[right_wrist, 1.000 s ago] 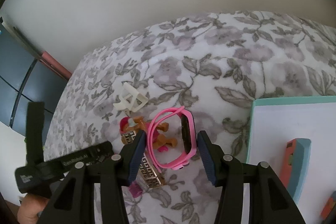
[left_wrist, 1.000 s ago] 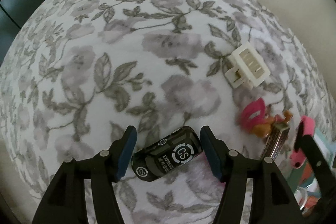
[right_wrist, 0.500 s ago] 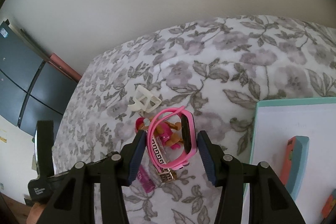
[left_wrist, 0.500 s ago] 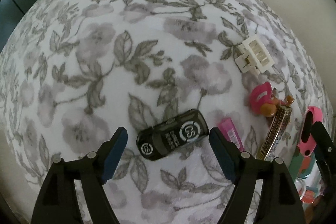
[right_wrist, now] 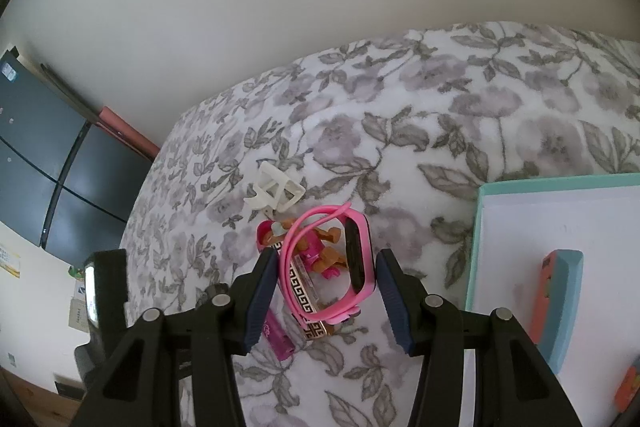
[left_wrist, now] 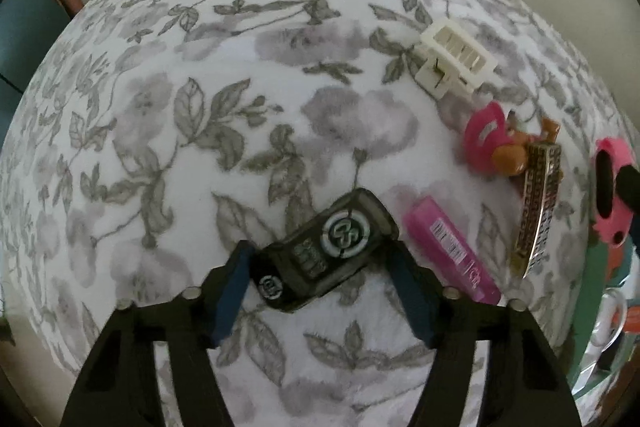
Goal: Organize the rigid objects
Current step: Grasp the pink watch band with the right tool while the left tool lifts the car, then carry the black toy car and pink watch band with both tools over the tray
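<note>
Pointing steeply down at a floral cloth (left_wrist: pixel 168 131), left gripper (left_wrist: pixel 320 267) with jaws just closed in from wider, now about half open around a black case (left_wrist: pixel 326 249) with a round white logo; left pad touching or nearly touching the case's lower corner, right pad just off its side, so no sure grip. Case flat on the cloth, lying askew. Just to its right a pink tube (left_wrist: pixel 452 251), then a gold patterned bar (left_wrist: pixel 538 215), a small brown and pink figure (left_wrist: pixel 500 143) and a white clip (left_wrist: pixel 454 61) farther up. Right gripper (right_wrist: pixel 326 301) part open, straddling a pink watch (right_wrist: pixel 340 259) standing on edge; a narrow gap showing on both sides, pads apparently not pressing. Behind the strap, the same figure and bar. Off to the right, a teal-rimmed box (right_wrist: pixel 476 239) holding a blue and coral block (right_wrist: pixel 560 303).
</note>
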Demonstrator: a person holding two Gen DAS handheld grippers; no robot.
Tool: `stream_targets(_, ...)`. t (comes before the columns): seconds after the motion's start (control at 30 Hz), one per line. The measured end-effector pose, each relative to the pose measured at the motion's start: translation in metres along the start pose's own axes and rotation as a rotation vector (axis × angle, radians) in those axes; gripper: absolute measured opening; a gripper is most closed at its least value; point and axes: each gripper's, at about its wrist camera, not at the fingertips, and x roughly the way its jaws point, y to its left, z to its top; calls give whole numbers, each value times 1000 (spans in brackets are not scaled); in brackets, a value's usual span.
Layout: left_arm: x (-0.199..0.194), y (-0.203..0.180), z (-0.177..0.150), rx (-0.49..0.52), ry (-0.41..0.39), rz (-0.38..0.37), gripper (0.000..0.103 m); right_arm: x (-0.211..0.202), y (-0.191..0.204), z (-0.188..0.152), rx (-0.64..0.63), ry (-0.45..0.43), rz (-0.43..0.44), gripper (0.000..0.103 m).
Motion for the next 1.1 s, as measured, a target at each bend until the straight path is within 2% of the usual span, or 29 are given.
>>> stream_targets(0.07,-4,1,1,9,-14,1,45,1,0,0,-1,1,-4,53)
stream_targets(0.1,-5,2,-1,15,-16,-3,42,2,0,0,-1,3,-4,53)
stream_targets(0.27,-8,2,-4,22,-24,-4,43,4,0,-2,-4,12,-12,53)
stream_targets(0.4,-6,-4,15,26,-29,17,53,4,0,-2,-3,12,-10,53)
stream_targets(0.53,-6,-9,37,35,-65,26,54,5,-1,-3,-10,21,-11,53)
stream_targets(0.63,-5,-11,41,31,-87,20,54,8,-2,-3,-9,25,-16,53)
stream_targets(0.67,-5,-11,43,29,-92,17,51,8,-3,-3,-7,26,-17,53)
stream_targets(0.7,-6,-13,46,28,-95,7,41,9,-3,-4,-7,27,-19,53)
stream_targets(0.8,0,-23,53,42,-101,7,37,10,-4,-4,-8,31,-23,53)
stream_targets(1.1,-6,-20,57,-30,-111,-79,36,3,-3,1,-5,9,-15,53)
